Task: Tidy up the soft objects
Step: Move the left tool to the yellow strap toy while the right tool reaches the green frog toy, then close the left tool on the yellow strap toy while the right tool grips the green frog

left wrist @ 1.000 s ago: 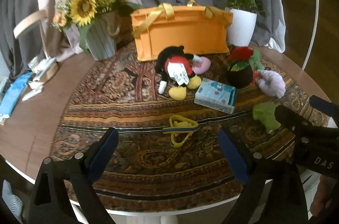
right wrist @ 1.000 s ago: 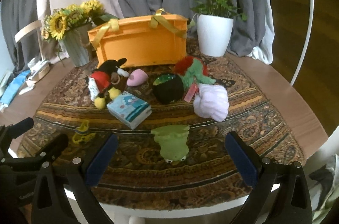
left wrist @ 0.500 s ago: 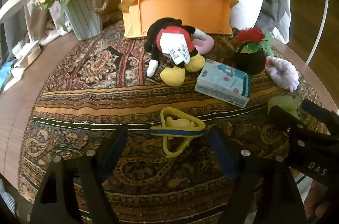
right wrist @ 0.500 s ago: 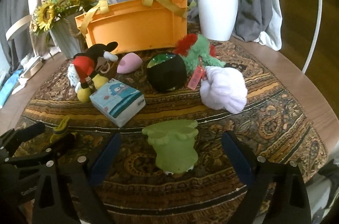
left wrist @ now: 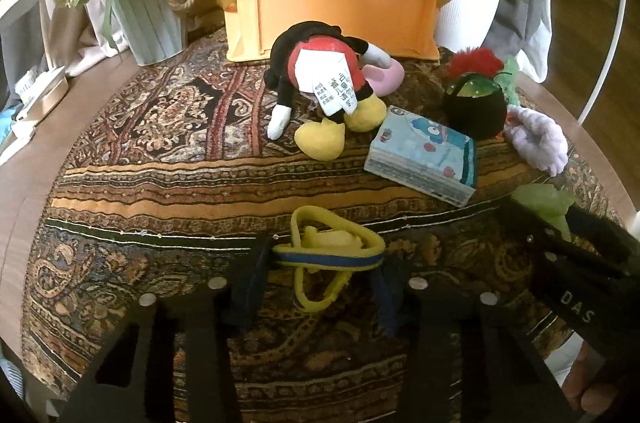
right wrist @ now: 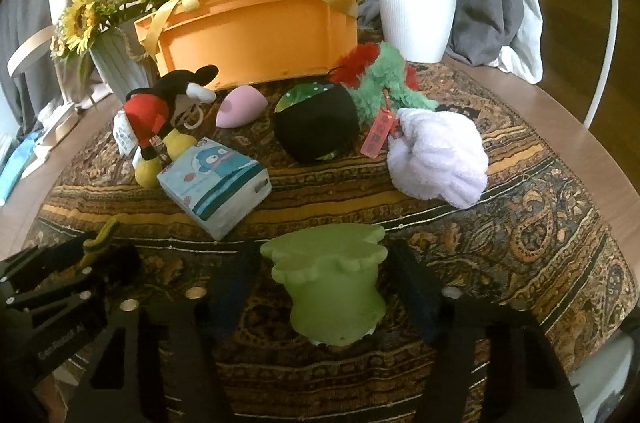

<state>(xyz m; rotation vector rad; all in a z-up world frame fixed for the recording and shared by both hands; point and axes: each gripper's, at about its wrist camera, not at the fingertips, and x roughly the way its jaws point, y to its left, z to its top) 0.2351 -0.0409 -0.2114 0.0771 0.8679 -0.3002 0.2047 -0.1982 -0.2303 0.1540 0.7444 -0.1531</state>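
The left hand-held gripper (left wrist: 322, 259) has just been closing and pinches the yellow ring toy (left wrist: 332, 255); the right hand-held gripper (right wrist: 324, 287) (also just closing) squeezes the green toy (right wrist: 332, 287) — both on the rug-covered surface (right wrist: 520, 223).

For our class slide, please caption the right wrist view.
Right gripper closing around a green soft toy on the patterned rug.

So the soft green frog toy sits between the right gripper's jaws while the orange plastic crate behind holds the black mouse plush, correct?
Not quite: the right wrist view shows the black mouse plush lying on the rug in front of the orange plastic crate, not in it. The soft green frog toy does sit between the right gripper's jaws.
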